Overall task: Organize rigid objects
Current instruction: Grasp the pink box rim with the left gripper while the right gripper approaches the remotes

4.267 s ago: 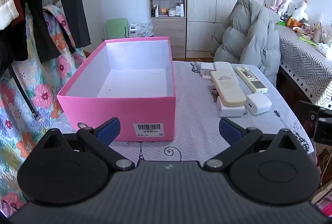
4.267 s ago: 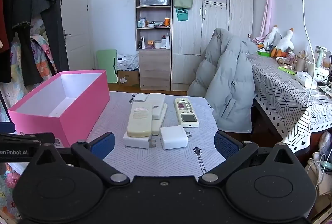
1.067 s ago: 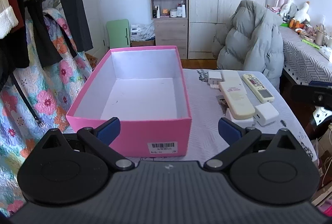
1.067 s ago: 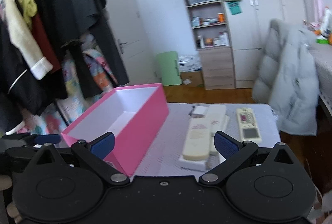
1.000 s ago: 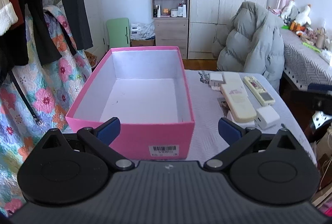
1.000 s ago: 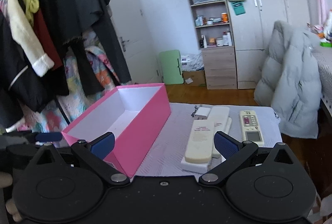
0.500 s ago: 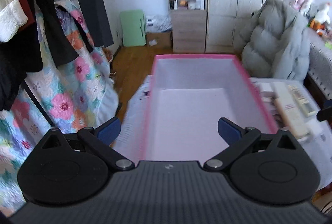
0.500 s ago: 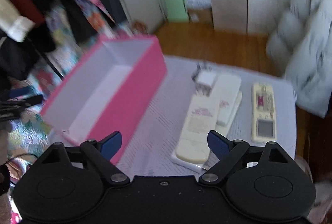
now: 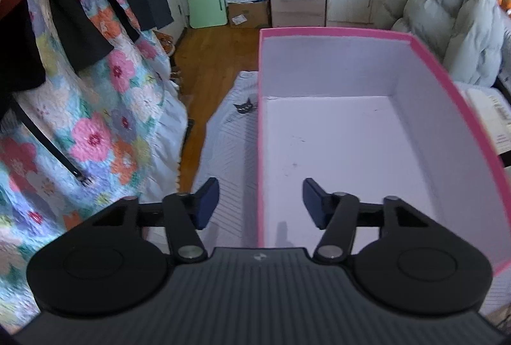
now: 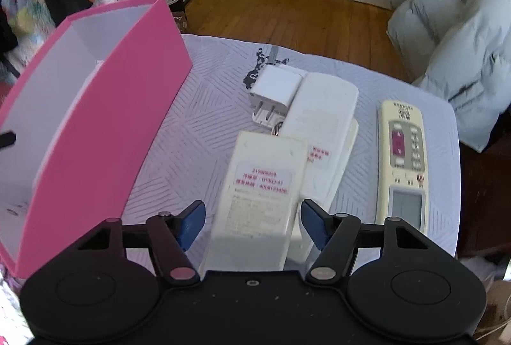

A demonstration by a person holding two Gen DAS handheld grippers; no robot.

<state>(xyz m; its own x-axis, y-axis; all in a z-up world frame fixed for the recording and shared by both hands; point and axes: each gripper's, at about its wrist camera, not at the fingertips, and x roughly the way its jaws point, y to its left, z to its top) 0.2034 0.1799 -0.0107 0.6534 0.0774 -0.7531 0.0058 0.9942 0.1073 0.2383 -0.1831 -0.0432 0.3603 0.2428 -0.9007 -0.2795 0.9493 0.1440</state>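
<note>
An empty pink box [image 9: 444,67] with a white inside stands on the table; it also shows in the right wrist view [image 10: 105,108]. My left gripper [image 9: 260,204] is open and straddles the box's left wall near the front corner. My right gripper [image 10: 252,222] is open, with a cream remote [image 10: 262,195], lying label side up on other white pieces, between its fingers. A white plug adapter [image 10: 276,93], a white remote [image 10: 322,112] and a remote with buttons and a screen [image 10: 404,166] lie beyond.
The table wears a light patterned cloth [image 10: 204,108]. A floral quilt [image 9: 80,128] and dark clothes hang at the left. A grey padded jacket [image 10: 463,41] sits on a chair behind the table. A wood floor [image 10: 287,10] and cabinets lie beyond.
Both grippers have dropped and tilted down. The left one moved onto the box's left wall and narrowed its opening. The right one came down around the cream remote.
</note>
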